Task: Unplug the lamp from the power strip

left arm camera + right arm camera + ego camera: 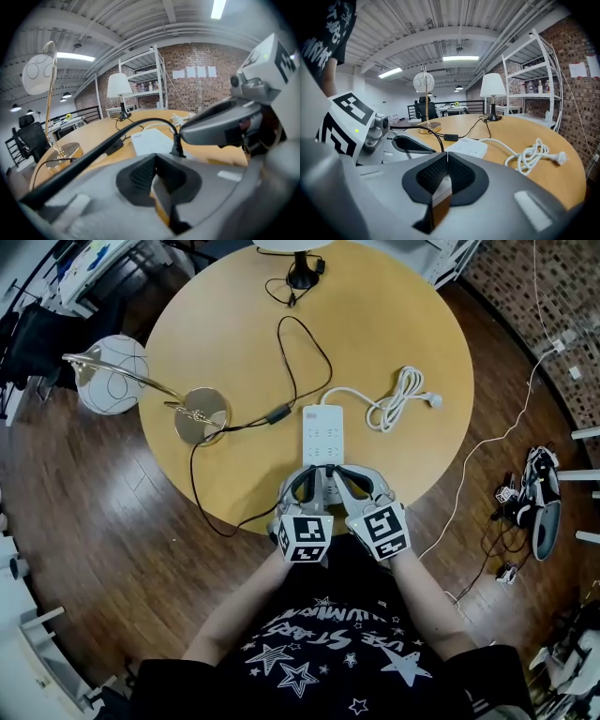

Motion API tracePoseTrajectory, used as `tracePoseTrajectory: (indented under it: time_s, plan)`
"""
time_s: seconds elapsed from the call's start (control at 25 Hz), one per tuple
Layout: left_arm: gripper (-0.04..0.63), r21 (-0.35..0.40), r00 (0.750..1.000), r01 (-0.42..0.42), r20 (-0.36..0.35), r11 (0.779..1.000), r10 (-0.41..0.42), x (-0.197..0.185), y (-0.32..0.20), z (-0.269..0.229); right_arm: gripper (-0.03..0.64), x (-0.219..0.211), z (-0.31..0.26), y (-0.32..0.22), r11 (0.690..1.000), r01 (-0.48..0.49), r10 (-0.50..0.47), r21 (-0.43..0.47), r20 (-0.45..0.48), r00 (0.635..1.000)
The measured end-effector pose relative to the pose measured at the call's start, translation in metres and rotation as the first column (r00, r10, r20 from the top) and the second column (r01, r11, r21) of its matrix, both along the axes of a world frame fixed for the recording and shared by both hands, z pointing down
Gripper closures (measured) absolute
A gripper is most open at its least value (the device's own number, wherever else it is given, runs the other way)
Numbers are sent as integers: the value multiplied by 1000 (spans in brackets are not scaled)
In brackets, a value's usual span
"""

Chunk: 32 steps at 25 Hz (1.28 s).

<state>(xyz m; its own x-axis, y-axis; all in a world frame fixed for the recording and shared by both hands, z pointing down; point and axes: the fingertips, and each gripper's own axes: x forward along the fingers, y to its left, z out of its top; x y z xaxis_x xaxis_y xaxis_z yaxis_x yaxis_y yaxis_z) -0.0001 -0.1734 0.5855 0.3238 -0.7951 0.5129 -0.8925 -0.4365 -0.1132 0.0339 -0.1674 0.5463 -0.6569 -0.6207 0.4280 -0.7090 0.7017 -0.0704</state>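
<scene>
Both grippers are side by side at the near rim of the table point(394, 315), aimed away from the person and tilted down. Left gripper point(155, 158): pads pressed together, nothing between. Right gripper point(446, 155): same, closed and empty. The power strip point(319, 432) lies flat just ahead of them, long axis running straight away from the person, near end closest to the tips. The lamp's black plug point(177, 149) stands upright in that near end. From the left gripper it sits just ahead and slightly to the right, under the right gripper's finger, so the right looks marginally nearer, though it's close to even. The cord point(305, 334) arcs up out of the plug toward the left. The lamp point(202, 416) stands left of the strip, well apart, gold base on the table and globe shade hanging out past the rim. My read is that the jaws must open before either can take the plug, and the pull goes upward, square to the strip. Writing: small red mark on the strip's far end, too small to read. The marker cubes carry only black-and-white squares. Shirt has stars and lettering I can't read reliably.
</scene>
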Motion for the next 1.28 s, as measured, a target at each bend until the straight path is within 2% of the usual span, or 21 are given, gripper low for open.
tracePoseTrajectory:
  time_s: [0.28, 0.52, 0.72, 0.88, 1.04, 1.16, 1.28]
  plan:
    - [592, 4, 999, -23, 36, 1000, 23, 4, -2, 4, 560, 5, 7, -3, 1000, 22, -21, -20, 12, 1000]
    - [592, 6, 1000, -19, 16, 1000, 19, 5, -2, 6, 487, 5, 9, 6, 994, 98, -97, -38, 31, 995]
    - [592, 14, 1000, -30, 3, 999, 30, 4, -2, 5, 486, -13, 14, -1, 991, 128, -126, -39, 29, 992]
    - [592, 30, 998, -52, -29, 998, 53, 4, -2, 3, 531, -21, 15, -4, 992, 125, -125, -15, 20, 992]
    - [593, 40, 995, -96, -24, 995, 97, 5, -2, 4, 540, -20, 16, -4, 994, 101, -101, -40, 14, 995]
    - [592, 34, 995, -99, -31, 995, 100, 4, -2, 4, 541, -21, 17, -6, 991, 116, -114, -73, 25, 993]
    - [594, 31, 994, -111, -14, 993, 112, 5, -2, 4, 547, -22, 15, -5, 993, 109, -109, -55, -7, 994]
